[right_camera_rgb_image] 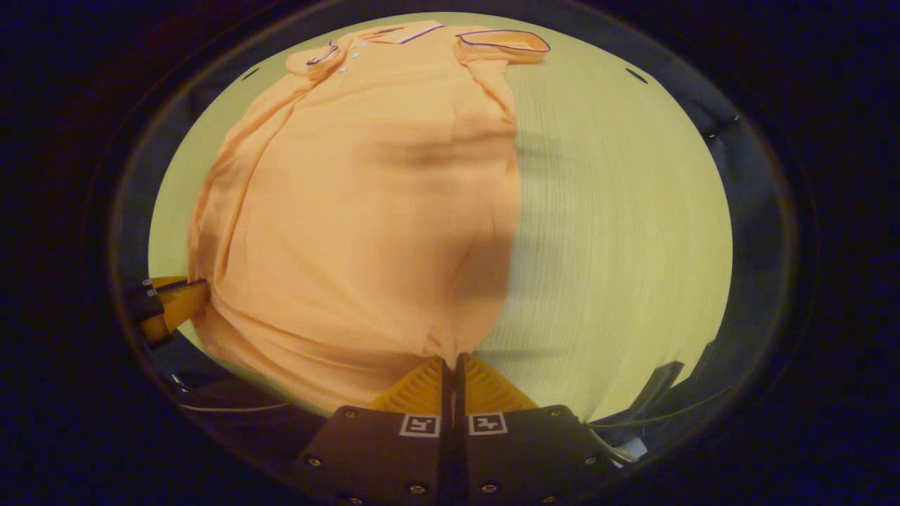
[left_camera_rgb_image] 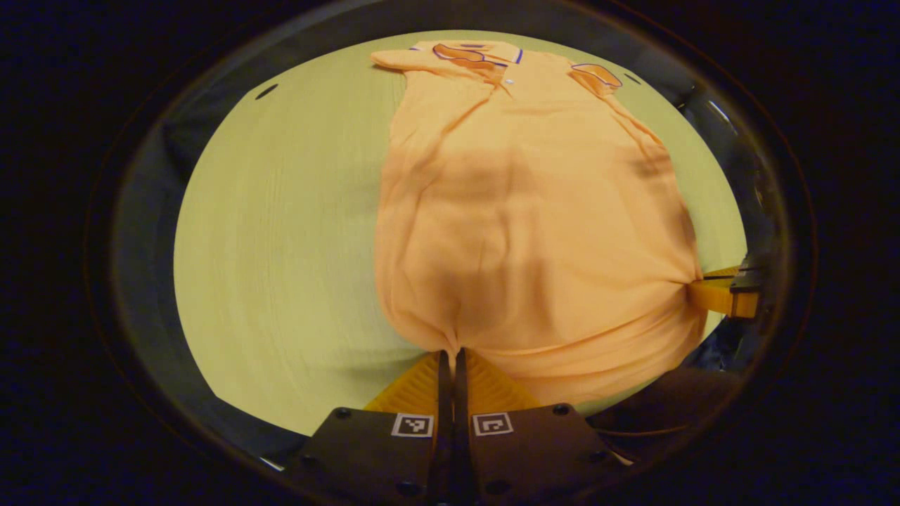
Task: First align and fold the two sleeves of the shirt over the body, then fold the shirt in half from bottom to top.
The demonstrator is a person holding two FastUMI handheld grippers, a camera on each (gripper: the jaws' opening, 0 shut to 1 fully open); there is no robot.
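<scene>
Orange shirt (left_camera_rgb_image: 520, 232) hem pinched by both closed grippers | wooden table (left_camera_rgb_image: 281, 246) bare alongside

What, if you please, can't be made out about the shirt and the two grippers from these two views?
- Shirt hem: in the left gripper view the left gripper and the cloth bunched at it hide how much is pinched; likewise at the right gripper in the right gripper view.
- Sleeves: small, at the far end of the table, so their alignment is unclear.
- Shirt's underside: hidden by the shirt itself.
</scene>
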